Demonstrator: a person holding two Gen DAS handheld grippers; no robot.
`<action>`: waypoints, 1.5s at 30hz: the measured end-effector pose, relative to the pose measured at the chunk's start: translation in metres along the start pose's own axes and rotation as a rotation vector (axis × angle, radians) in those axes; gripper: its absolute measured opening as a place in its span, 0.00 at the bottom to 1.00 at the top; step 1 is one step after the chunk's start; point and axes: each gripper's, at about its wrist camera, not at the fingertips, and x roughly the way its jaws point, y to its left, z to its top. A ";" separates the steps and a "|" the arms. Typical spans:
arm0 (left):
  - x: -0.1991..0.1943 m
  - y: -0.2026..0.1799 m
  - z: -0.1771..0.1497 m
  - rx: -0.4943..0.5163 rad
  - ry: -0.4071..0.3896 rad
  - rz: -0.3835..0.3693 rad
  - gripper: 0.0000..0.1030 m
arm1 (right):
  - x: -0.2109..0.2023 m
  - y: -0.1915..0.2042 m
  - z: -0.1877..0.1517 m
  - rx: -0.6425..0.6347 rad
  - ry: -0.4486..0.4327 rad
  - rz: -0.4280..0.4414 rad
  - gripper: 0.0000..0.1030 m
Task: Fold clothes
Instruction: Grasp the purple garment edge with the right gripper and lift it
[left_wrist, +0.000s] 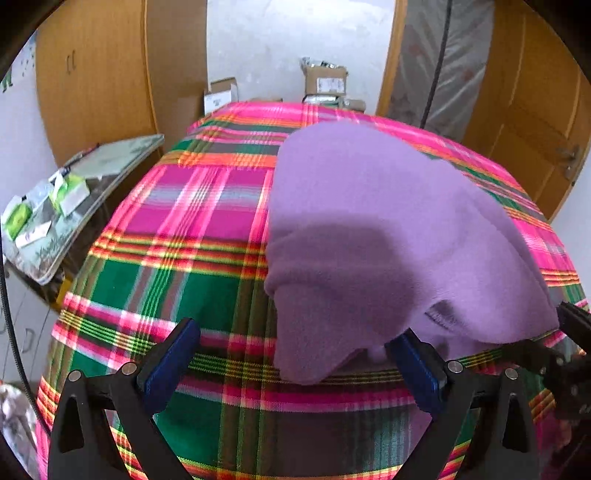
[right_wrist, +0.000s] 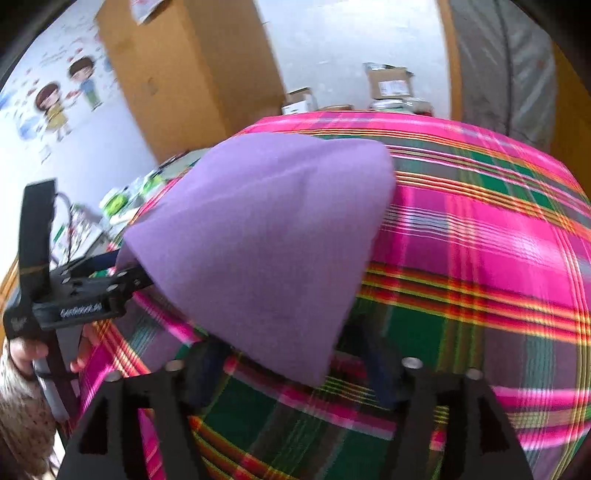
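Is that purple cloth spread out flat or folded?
Folded: the purple cloth lies doubled over itself on the plaid bedspread, one corner lifted.

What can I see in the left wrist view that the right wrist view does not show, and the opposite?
Only the left wrist view shows the left claw from behind, its blue pads wide apart around the near edge of the purple fleece garment, and a wooden door with a handle at right.

Only the right wrist view shows the cartoon children wall stickers and the person's hand holding the left claw's handle.

Both show the garment, the plaid cloth, the cardboard boxes and the wooden wardrobe.
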 end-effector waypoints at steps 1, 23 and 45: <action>0.002 0.001 -0.001 -0.007 0.010 -0.002 0.97 | 0.001 0.003 0.000 -0.015 0.006 -0.020 0.70; -0.035 -0.102 0.025 0.235 -0.126 -0.197 0.85 | -0.092 -0.037 0.022 0.159 -0.348 -0.158 0.10; -0.063 -0.114 0.008 0.170 -0.123 -0.268 0.85 | -0.130 -0.052 0.110 0.122 -0.468 0.042 0.07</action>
